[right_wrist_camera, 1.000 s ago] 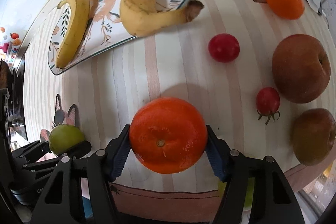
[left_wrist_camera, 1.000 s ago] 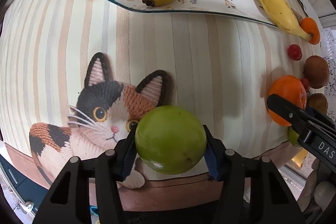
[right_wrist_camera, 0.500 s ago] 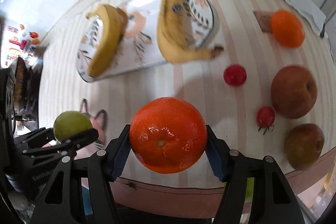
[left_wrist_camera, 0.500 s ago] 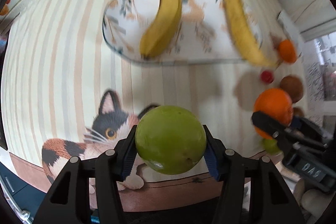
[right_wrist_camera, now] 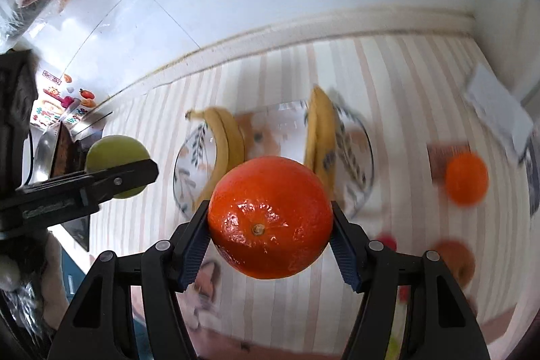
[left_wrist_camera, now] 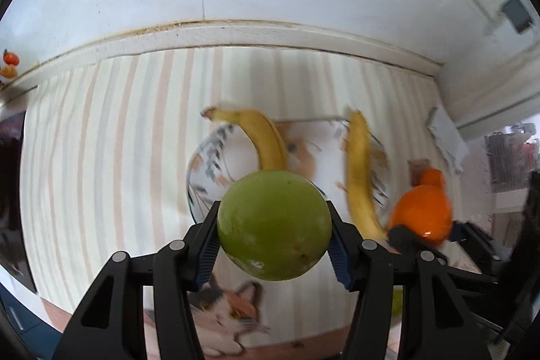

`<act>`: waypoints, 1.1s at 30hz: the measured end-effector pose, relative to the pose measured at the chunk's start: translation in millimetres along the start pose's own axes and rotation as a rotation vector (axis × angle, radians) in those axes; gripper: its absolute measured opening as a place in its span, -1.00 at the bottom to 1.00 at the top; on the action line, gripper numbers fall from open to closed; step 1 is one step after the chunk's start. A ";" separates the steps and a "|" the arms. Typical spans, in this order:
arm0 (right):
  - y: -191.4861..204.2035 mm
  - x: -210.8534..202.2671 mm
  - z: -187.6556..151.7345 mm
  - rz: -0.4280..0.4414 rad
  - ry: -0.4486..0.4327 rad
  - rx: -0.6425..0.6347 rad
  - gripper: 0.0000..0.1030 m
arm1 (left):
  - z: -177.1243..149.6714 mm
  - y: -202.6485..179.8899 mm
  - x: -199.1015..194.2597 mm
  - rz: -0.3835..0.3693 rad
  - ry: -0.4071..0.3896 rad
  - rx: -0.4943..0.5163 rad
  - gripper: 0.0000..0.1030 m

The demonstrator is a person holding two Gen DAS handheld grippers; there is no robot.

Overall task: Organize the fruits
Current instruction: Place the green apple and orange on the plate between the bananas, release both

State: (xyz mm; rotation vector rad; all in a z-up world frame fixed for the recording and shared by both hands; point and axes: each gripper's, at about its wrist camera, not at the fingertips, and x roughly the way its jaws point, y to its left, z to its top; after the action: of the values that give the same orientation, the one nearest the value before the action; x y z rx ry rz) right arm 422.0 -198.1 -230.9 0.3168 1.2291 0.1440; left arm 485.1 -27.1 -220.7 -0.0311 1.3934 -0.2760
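left claw [left_wrist_camera: 274,243]: clenched on green fruit [left_wrist_camera: 274,225] | right claw [right_wrist_camera: 270,240]: clenched on orange [right_wrist_camera: 270,221] | both above striped surface [left_wrist_camera: 118,140], near banana plate [left_wrist_camera: 209,164]

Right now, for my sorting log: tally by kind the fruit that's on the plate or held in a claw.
Bananas: 2, on the plate
Orange: 1, in the right claw
Green fruit: 1, in the left claw
Total: 4
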 end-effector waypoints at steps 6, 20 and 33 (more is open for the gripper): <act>1.8 49.9 44.6 -0.021 0.060 -0.049 0.32 | 29.4 26.1 54.7 0.031 0.099 -0.044 0.04; 11.7 125.3 61.9 -0.068 0.180 -0.147 0.32 | 36.9 52.6 112.0 -0.042 0.245 -0.150 0.04; 11.6 146.9 66.5 -0.083 0.231 -0.139 0.34 | 39.3 44.0 116.1 0.001 0.239 -0.111 0.12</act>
State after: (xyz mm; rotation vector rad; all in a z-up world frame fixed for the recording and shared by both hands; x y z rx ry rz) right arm 534.2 -157.0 -339.8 0.1305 1.4503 0.1975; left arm 548.3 -14.5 -333.8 -0.0908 1.6458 -0.2059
